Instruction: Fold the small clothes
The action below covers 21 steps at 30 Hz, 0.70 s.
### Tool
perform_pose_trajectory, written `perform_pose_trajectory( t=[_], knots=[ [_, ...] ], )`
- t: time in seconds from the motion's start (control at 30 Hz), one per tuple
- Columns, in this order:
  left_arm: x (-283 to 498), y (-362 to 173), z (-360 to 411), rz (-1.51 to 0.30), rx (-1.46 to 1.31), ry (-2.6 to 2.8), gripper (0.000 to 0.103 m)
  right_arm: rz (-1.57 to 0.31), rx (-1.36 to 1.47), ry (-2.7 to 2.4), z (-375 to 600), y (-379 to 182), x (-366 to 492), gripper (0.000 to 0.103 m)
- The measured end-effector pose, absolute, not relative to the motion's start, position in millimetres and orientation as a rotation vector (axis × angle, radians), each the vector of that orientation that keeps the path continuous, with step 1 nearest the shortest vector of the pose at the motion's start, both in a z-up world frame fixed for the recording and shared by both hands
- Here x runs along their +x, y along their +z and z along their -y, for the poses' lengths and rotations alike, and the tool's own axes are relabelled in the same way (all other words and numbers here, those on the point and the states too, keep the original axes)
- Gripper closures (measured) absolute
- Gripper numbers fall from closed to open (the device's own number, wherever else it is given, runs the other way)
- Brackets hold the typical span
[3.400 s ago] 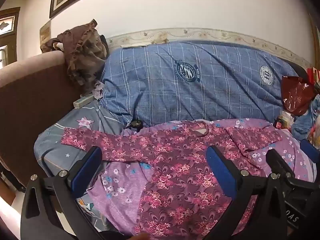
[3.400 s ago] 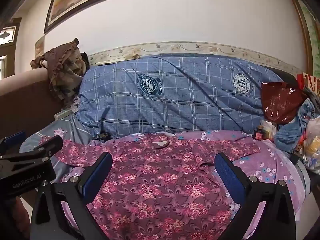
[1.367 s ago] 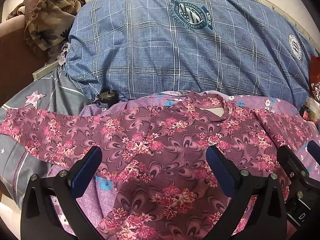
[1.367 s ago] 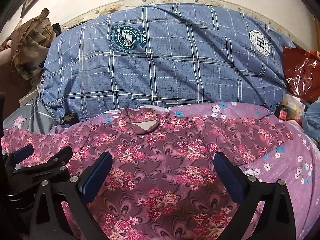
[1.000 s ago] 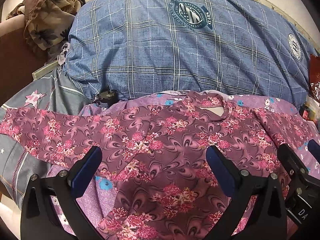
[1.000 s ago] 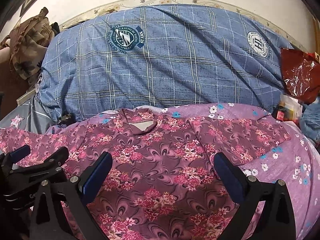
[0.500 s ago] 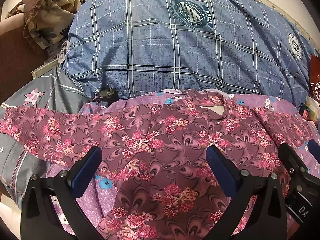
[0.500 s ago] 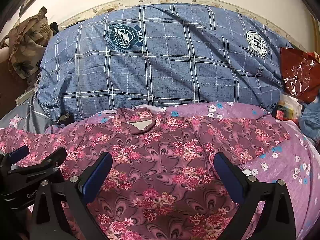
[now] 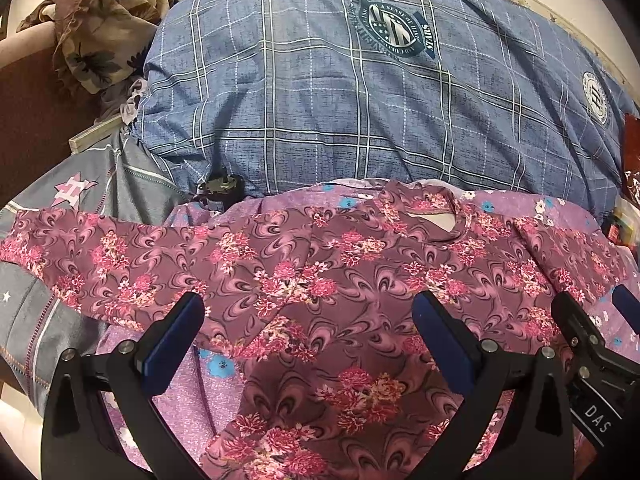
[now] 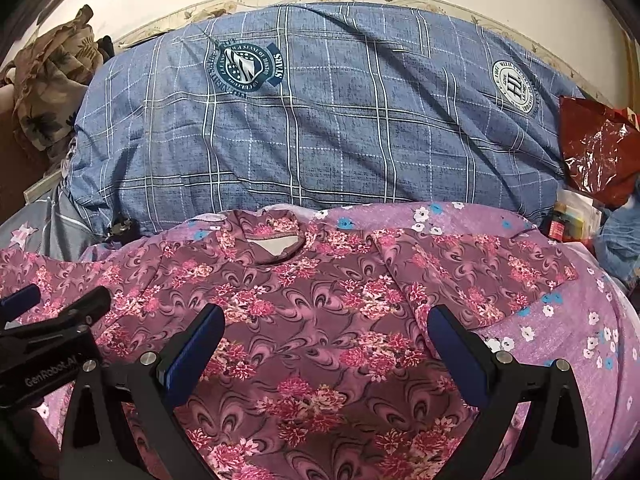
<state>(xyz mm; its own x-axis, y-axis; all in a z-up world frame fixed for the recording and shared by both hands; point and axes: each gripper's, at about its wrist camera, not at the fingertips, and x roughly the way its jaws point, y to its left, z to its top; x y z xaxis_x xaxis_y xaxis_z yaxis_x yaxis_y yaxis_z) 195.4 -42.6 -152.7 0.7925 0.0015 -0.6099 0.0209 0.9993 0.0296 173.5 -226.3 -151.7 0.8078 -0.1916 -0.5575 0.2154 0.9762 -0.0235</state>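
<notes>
Our left gripper (image 9: 306,330) hangs above the top (image 9: 360,280) with its jaws spread wide and nothing between them, and our right gripper (image 10: 326,344) hangs beside it, just as wide and just as empty; in the right view the left gripper's black body shows at the lower left edge. The top, maroon with pink flowers, lies flat and face up on a purple sheet (image 10: 560,360), neckline (image 10: 276,248) toward the far side and both sleeves spread out. We see its left sleeve (image 9: 100,256) run off the purple sheet onto a grey cover (image 9: 80,192) with a pink star, reaching near the picture's edge, while the right sleeve (image 10: 480,272) ends on the purple sheet with bare flowered cloth beyond its cuff. Past the neckline a big blue checked duvet (image 10: 320,128) bulks up like a wall, leaving only a narrow strip of sheet between it and the collar. To the right the sheet curves down at its edge, and there we find clutter: a red plastic bag (image 10: 592,152), a small dark bottle (image 10: 558,224) and a bit of blue cloth; what the bag holds we cannot tell. At the far left a brown patterned cloth (image 9: 96,28) is heaped on a brown board, and a small dark object (image 9: 220,188) sits at the duvet's foot.
</notes>
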Motion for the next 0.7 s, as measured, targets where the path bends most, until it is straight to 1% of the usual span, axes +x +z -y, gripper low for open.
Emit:
perform_pose_trajectory(
  t=[0.2,0.33,0.43,0.53,0.57,0.7],
  knots=[
    [194.4,-150.0,29.3,-0.667,0.029,0.002,0.0,-0.594,0.025,-0.216,224.9,-155.3,176.3,0.002],
    [190.9,-139.4,-13.2,-0.691,-0.05,0.041,0.0,-0.595,0.032,-0.222,229.1,-156.7,178.6,0.002],
    [182.3,-127.8,-68.7,-0.673,-0.065,0.176,0.0,-0.599,0.052,-0.225,233.6,-157.6,178.7,0.002],
    [174.4,-116.9,-139.8,-0.681,-0.113,0.333,0.0,-0.594,0.065,-0.222,235.3,-155.6,176.7,0.002],
    [171.1,-110.5,-171.7,-0.68,-0.153,0.399,0.0,-0.59,0.066,-0.22,235.3,-154.2,175.5,0.002],
    [167.3,-95.3,-250.7,-0.643,-0.262,0.537,0.0,-0.577,0.073,-0.215,236.1,-151.2,172.7,0.002]
  ],
)
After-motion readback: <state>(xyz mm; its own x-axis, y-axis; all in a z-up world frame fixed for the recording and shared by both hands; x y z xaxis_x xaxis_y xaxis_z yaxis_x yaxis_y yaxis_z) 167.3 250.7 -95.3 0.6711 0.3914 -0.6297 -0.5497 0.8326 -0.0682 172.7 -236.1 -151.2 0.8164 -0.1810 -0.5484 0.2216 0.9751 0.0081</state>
